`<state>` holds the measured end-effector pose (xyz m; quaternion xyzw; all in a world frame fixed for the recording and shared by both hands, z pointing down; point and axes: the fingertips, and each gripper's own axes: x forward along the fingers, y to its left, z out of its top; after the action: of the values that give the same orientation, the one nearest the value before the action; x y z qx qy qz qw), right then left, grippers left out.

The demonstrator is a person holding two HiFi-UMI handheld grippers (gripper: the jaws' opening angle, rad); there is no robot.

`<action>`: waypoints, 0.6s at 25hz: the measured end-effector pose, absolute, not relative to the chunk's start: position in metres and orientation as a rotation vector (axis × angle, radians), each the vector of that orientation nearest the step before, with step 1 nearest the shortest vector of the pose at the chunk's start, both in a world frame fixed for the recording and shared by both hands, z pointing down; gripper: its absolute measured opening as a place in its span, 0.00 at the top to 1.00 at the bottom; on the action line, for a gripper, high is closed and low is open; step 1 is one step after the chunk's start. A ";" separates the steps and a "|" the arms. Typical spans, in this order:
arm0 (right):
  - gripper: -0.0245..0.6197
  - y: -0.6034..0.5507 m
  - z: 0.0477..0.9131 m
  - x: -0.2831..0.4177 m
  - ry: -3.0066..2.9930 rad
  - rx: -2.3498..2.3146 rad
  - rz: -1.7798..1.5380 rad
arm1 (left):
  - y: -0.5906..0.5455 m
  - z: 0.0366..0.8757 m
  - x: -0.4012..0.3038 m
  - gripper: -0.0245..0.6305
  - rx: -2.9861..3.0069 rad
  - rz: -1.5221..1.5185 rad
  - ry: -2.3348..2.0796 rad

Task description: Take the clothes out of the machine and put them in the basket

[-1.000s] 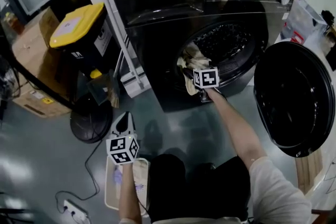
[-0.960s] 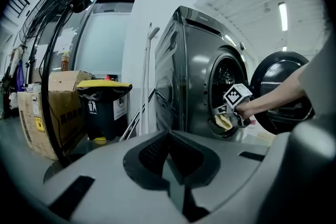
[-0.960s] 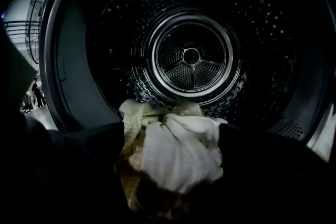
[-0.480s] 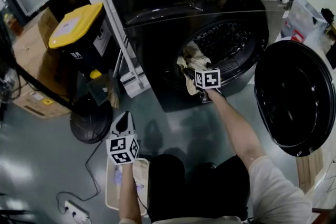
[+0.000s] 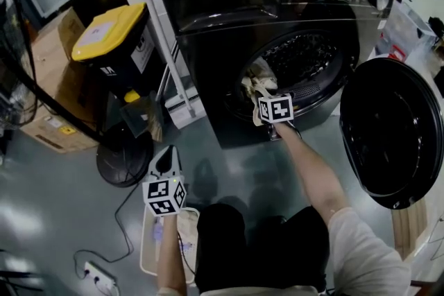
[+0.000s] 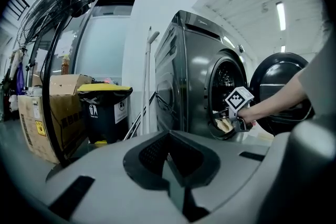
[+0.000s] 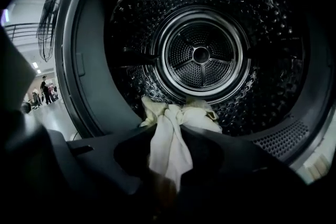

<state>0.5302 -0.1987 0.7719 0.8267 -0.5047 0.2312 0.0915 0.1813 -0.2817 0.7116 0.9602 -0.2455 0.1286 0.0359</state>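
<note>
The black front-loading washing machine [image 5: 277, 3] stands with its door [image 5: 388, 132] swung open to the right. A cream cloth [image 5: 258, 80] lies at the mouth of the drum [image 7: 202, 55]. My right gripper [image 5: 255, 98] reaches into that mouth. Its jaws are closing, and the cream cloth [image 7: 168, 144] is bunched and pinched between them at the right gripper [image 7: 165, 178]. My left gripper [image 5: 165, 157] hangs low at the left above the pale basket [image 5: 147, 246] on the floor. The left gripper [image 6: 169, 168] is shut with nothing in it.
A black bin with a yellow lid [image 5: 111, 31] stands left of the machine, beside cardboard boxes [image 5: 48, 80]. A floor fan's base [image 5: 125, 159] and a cable [image 5: 118, 232] lie near the basket. The open door juts out at the right.
The head view has shifted a little. My right gripper stays at the drum mouth by the cloth, and my left gripper has kept still above the basket.
</note>
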 end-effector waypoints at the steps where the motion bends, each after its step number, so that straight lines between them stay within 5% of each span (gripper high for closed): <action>1: 0.78 -0.197 0.771 0.529 -1.493 2.456 0.676 | -0.281 0.711 0.181 0.93 2.951 0.393 -0.753; 15: 0.80 -0.124 0.718 0.505 -1.535 2.550 0.488 | -0.247 0.695 0.220 0.93 2.986 0.322 -0.598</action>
<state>0.5054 -0.1242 0.7176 0.8437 -0.5080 0.1616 0.0628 0.2199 -0.2470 0.6955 0.9743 -0.1952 0.1051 0.0398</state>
